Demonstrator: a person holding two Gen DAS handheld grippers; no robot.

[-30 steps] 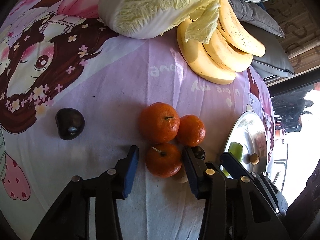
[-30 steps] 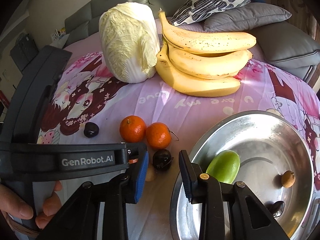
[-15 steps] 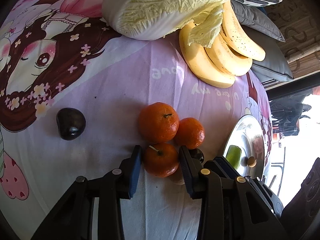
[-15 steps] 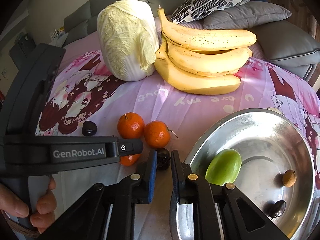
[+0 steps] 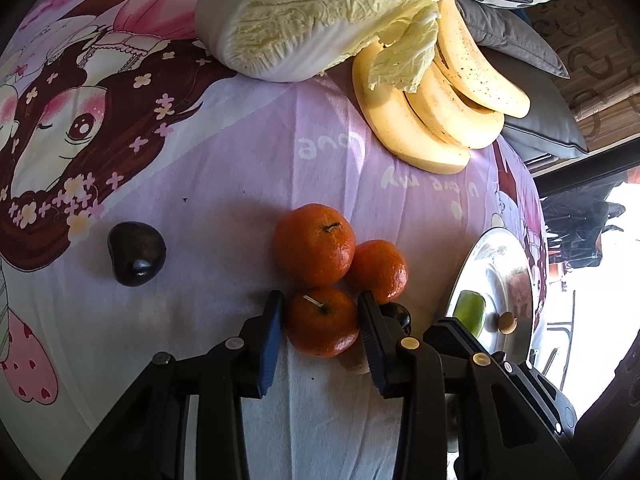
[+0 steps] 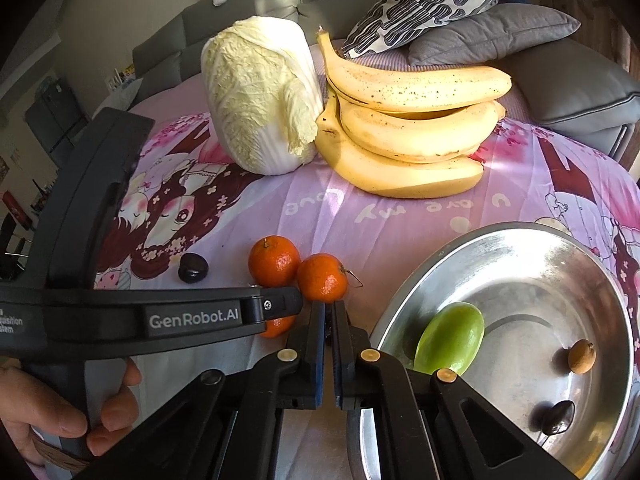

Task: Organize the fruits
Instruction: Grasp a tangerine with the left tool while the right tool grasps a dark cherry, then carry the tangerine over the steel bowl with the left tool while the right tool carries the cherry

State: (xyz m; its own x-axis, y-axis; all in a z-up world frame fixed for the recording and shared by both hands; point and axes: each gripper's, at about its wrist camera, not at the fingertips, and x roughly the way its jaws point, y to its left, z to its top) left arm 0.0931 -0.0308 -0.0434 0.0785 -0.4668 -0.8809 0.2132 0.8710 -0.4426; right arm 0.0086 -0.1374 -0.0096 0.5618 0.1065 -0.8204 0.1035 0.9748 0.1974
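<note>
Left gripper (image 5: 322, 320) jaws clasp nearest mandarin (image 5: 322, 322), mostly hidden where right gripper (image 6: 328, 312) jaws meet

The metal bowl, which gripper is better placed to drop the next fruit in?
Probably the right gripper: shut on a small dark fruit right beside the metal bowl. The left gripper, clamping an orange, sits farther away.

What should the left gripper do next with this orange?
Probably lift the left gripper a little, straight up: its jaws have just been closing and now pinch the near orange, which touches the other oranges. The bowl waits on the right.
</note>
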